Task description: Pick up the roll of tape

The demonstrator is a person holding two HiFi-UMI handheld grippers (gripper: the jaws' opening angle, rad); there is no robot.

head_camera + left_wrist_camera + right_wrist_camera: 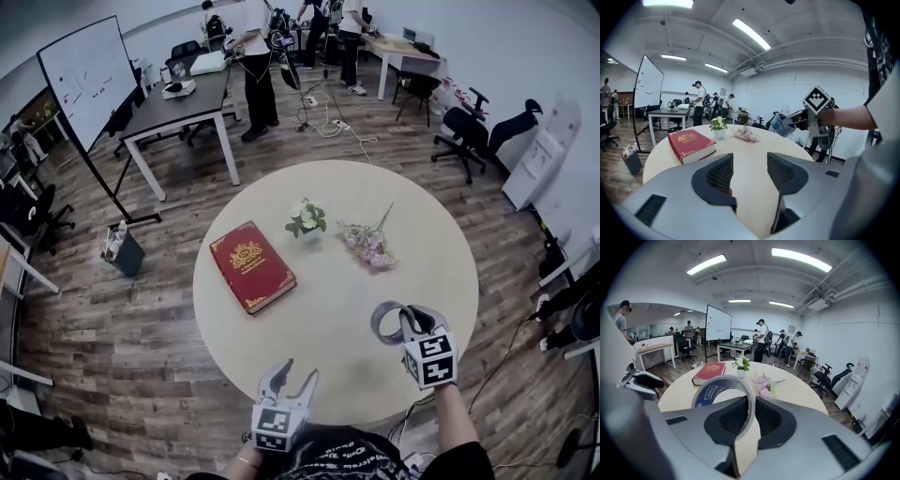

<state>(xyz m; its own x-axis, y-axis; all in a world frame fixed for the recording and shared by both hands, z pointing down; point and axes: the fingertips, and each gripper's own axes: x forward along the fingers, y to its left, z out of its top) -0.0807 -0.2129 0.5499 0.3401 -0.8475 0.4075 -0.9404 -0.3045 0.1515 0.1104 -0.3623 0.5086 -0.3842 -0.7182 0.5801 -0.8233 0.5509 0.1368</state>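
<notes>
Right gripper closed on the rim of the roll of tape, roll held clear above the round surface near its near-right edge, left gripper open, empty, at the near edge, red book toward the left edge.

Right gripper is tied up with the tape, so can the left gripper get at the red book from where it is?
Probably yes: the left gripper is open and empty, and only bare table lies between it and the red book.
</notes>
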